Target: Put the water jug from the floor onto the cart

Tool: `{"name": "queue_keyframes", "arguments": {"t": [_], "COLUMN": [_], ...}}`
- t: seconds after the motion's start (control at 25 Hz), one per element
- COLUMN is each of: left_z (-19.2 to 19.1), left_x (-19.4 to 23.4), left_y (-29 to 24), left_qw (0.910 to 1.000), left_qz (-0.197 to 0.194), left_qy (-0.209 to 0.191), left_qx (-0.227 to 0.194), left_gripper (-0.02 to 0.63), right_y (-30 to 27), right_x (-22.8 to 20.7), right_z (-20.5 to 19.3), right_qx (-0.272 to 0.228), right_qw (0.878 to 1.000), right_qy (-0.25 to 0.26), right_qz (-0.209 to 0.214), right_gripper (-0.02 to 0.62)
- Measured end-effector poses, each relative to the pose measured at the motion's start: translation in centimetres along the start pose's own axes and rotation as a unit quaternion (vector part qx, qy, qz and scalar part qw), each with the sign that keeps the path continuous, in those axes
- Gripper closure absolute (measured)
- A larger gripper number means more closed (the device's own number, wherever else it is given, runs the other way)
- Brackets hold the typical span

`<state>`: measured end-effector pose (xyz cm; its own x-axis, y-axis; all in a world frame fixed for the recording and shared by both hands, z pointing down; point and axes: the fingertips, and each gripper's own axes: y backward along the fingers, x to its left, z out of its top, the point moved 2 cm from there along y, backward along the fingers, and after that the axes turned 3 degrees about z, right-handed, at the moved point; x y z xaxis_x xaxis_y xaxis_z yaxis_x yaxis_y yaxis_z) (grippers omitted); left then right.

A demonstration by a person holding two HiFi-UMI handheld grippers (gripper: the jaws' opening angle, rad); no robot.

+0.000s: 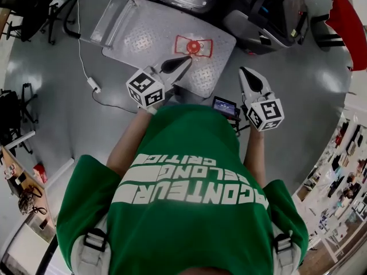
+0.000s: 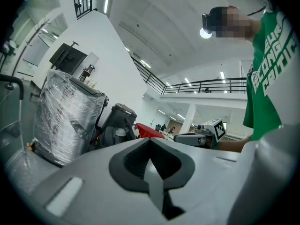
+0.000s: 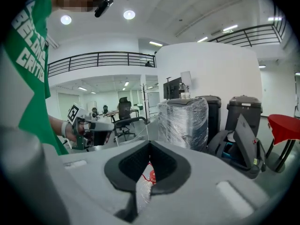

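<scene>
Looking steeply down over a green shirt (image 1: 189,211) in the head view. Left claw (image 1: 184,59) up at centre frame, clenched tight, gripping nothing. Right claw (image 1: 245,72) just right of centre, clenched too, equally empty. Same story in both gripper views: pads pressed together, nothing between them. And there, upper centre, on the diamond-plate cart (image 1: 143,33): water jug (image 1: 195,46), clear with a red cap, standing on the deck near its right edge, just beyond the left claw's tip. Red cap glimpsed too through the notch in the right gripper view, low in frame. Shrink-wrapped bin (image 3: 183,118) behind the cart, red chair (image 1: 351,24) far upper right, grey floor (image 1: 57,107) all round.
</scene>
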<state>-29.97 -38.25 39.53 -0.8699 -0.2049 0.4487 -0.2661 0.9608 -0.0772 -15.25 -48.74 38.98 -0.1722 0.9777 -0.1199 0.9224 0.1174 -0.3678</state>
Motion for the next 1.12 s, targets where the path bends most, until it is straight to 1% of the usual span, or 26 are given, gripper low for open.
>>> {"name": "queue_keyframes", "arguments": {"t": [0.12, 0.24, 0.32, 0.48, 0.52, 0.68, 0.8, 1.12], "left_z": [-0.9, -1.1, -1.2, -1.4, -1.3, -0.8, -0.9, -1.1], "left_x": [-1.8, -3.4, -4.6, -6.2, -6.4, -6.8, -6.9, -7.3], "left_y": [-1.3, -1.7, -2.2, -3.8, -4.1, -4.4, -4.6, -5.3], "left_qw": [0.9998, 0.9991, 0.9985, 0.9974, 0.997, 0.9947, 0.9931, 0.9916], "left_qz": [0.02, 0.043, 0.055, 0.07, 0.074, 0.099, 0.113, 0.125], "left_qy": [-0.005, 0.002, -0.001, -0.014, -0.016, -0.019, -0.019, -0.018], "left_qx": [0.001, -0.004, -0.006, -0.008, -0.01, -0.021, -0.024, -0.028], "left_gripper": [0.592, 0.592, 0.592, 0.592, 0.592, 0.592, 0.592, 0.592], "right_y": [1.2, 2.0, 2.7, 3.9, 4.0, 4.1, 4.2, 4.3], "right_x": [-1.2, -1.3, -1.4, -2.7, -2.9, -3.4, -4.1, -5.4], "right_z": [-0.3, -0.4, -0.6, -1.3, -1.5, -2.3, -2.4, -2.7], "right_qx": [-0.008, -0.011, -0.012, -0.033, -0.033, -0.017, -0.016, -0.013], "right_qw": [1.0, 0.999, 0.998, 0.993, 0.992, 0.991, 0.99, 0.989], "right_qy": [-0.009, -0.014, -0.019, -0.071, -0.077, -0.062, -0.059, -0.054], "right_qz": [0.025, 0.051, 0.065, 0.093, 0.099, 0.121, 0.13, 0.14], "right_gripper": [0.603, 0.603, 0.603, 0.603, 0.603, 0.603, 0.603, 0.603]}}
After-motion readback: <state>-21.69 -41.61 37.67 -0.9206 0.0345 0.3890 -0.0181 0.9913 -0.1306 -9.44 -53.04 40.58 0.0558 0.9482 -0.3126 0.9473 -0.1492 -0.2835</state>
